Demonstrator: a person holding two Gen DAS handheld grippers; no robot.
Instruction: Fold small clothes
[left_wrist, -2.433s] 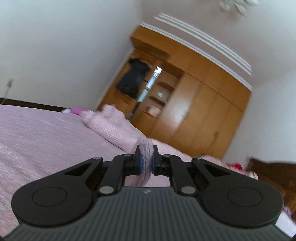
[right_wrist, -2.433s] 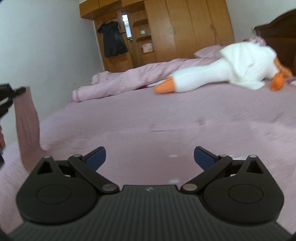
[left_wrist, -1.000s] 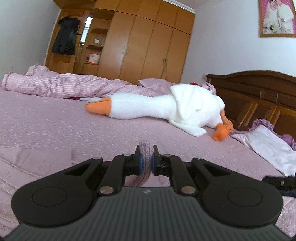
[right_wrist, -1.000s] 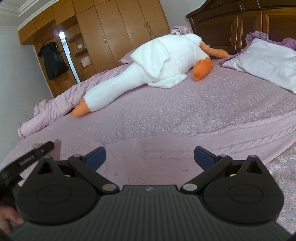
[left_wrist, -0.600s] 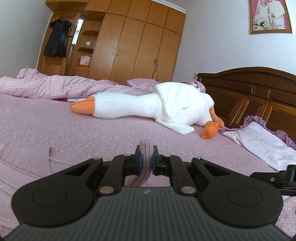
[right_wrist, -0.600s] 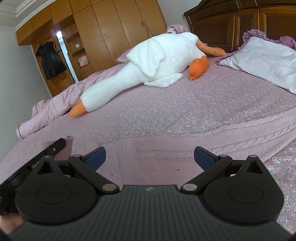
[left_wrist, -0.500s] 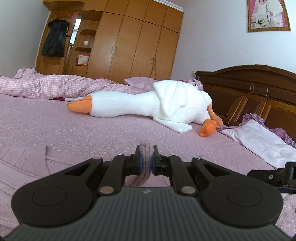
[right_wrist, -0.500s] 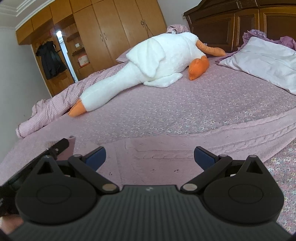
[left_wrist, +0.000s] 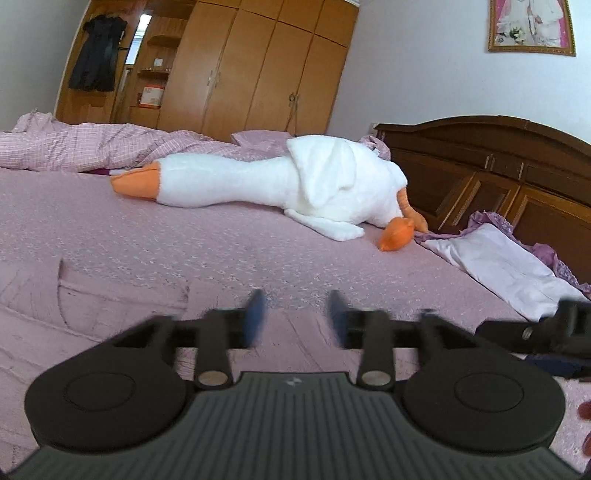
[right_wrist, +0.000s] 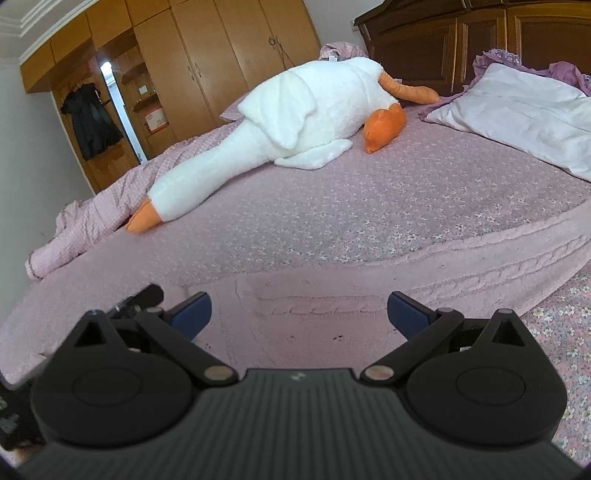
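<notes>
Cable-knit pink sweater (right_wrist: 369, 306); glossy wooden headboard (left_wrist: 480, 166).

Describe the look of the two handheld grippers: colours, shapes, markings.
Both match. The left gripper and right gripper each have a dark grey ribbed body with a small pale logo, two round black discs at the sides, black linkage arms with silver pivot pins, and fingers faced with blue pads. No cables or sleeves show.

A wooden wardrobe (left_wrist: 258, 66) stands behind the dark headboard (left_wrist: 480, 166) and bed (left_wrist: 184, 236).
</notes>
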